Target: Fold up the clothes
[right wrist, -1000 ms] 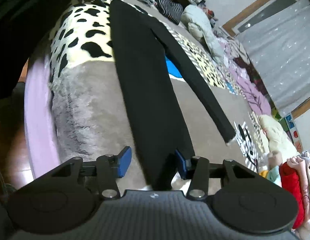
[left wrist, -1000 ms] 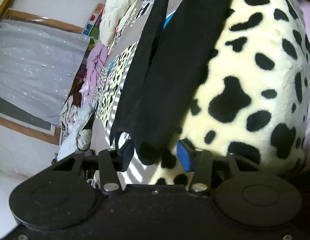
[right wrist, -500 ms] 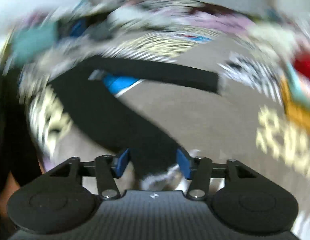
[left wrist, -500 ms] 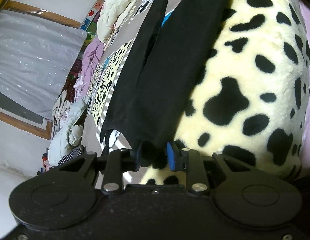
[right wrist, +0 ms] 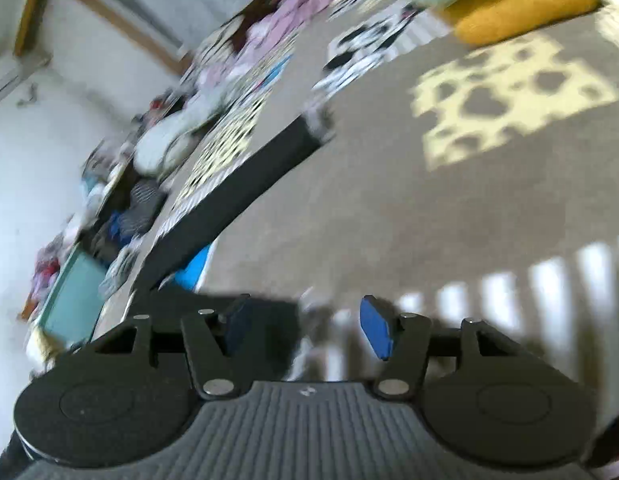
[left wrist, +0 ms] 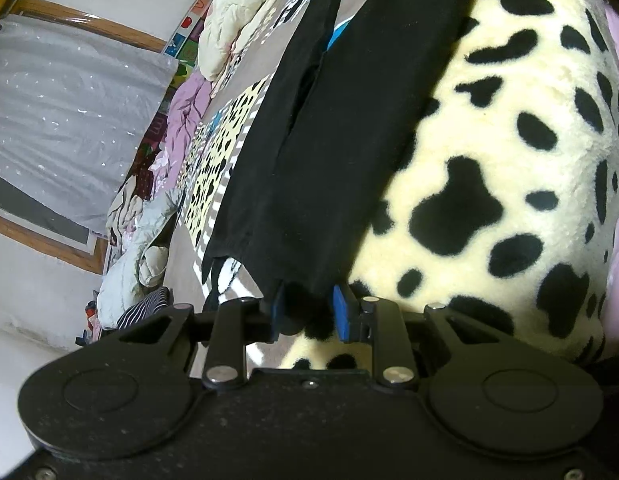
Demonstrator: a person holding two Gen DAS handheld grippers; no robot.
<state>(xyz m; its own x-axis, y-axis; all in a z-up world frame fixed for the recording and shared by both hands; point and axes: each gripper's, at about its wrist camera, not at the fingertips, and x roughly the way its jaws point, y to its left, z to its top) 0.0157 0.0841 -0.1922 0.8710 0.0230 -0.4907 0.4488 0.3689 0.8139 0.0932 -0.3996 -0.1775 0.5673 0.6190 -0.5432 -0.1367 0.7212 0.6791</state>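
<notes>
The left gripper [left wrist: 307,312] has its blue fingers [left wrist: 342,312] pinching the near edge of the black garment [left wrist: 329,160], a fold of dark cloth bunched between the pads. The right gripper [right wrist: 305,326] holds its fingers [right wrist: 375,330] spread, closing slightly; a dark patch of the garment lies just ahead of the left-hand pad, and nothing is pressed between them. Only the left wrist view shows the grip and the cow-print plush blanket [left wrist: 509,160] under the garment's right side; only the right wrist view, smeared by motion, shows the far end of one long sleeve [right wrist: 245,196] reaching out over the grey bedspread [right wrist: 389,216] toward a mustard-yellow pillow [right wrist: 521,8]. The garment is plain black, long-sleeved, laid flat and lengthwise along the bed, with one sleeve [left wrist: 277,120] running beside the body and a narrow gap between them. Loose clothes [left wrist: 149,240] are heaped along the bed's far edge near a grey curtain [left wrist: 65,128].
</notes>
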